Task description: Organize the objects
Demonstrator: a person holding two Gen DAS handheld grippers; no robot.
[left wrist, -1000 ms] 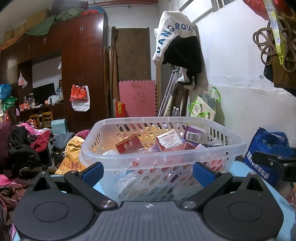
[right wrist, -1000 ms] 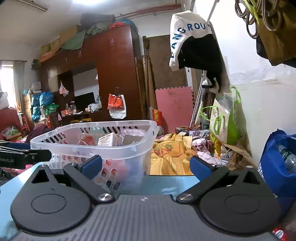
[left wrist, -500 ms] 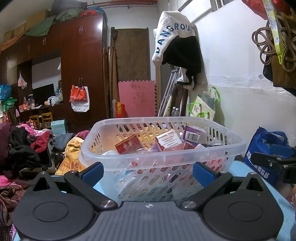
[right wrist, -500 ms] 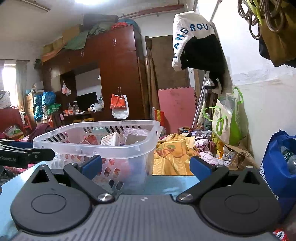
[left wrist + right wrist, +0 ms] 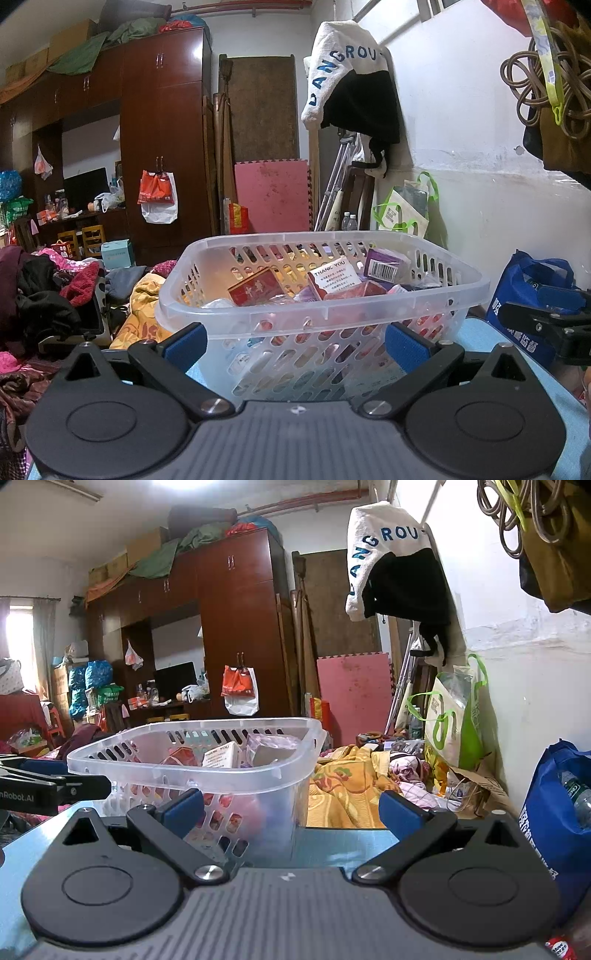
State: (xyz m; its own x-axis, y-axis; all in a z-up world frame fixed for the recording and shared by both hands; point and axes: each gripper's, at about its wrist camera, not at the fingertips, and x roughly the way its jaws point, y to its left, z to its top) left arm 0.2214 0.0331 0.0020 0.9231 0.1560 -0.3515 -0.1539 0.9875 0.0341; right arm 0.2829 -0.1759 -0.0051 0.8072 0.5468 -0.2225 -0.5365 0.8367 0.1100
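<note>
Facing a translucent slotted plastic basket (image 5: 325, 306) of cartons, both tools spread, left tool (image 5: 295, 341), right tool (image 5: 291, 810).

Basket (image 5: 321, 295) on table (image 5: 332, 843) w/ boxes (image 5: 255, 290) inside; tote bag (image 5: 554, 812) to its right, prob. on floor.

Both cameras sit low over the blue table (image 5: 476, 338), facing the wardrobe (image 5: 162, 136) wall. The left wrist view looks straight at the basket (image 5: 321, 295) from close by. The right wrist view stands right of the basket (image 5: 207, 771), slightly farther back. Both views share the basket.
</note>
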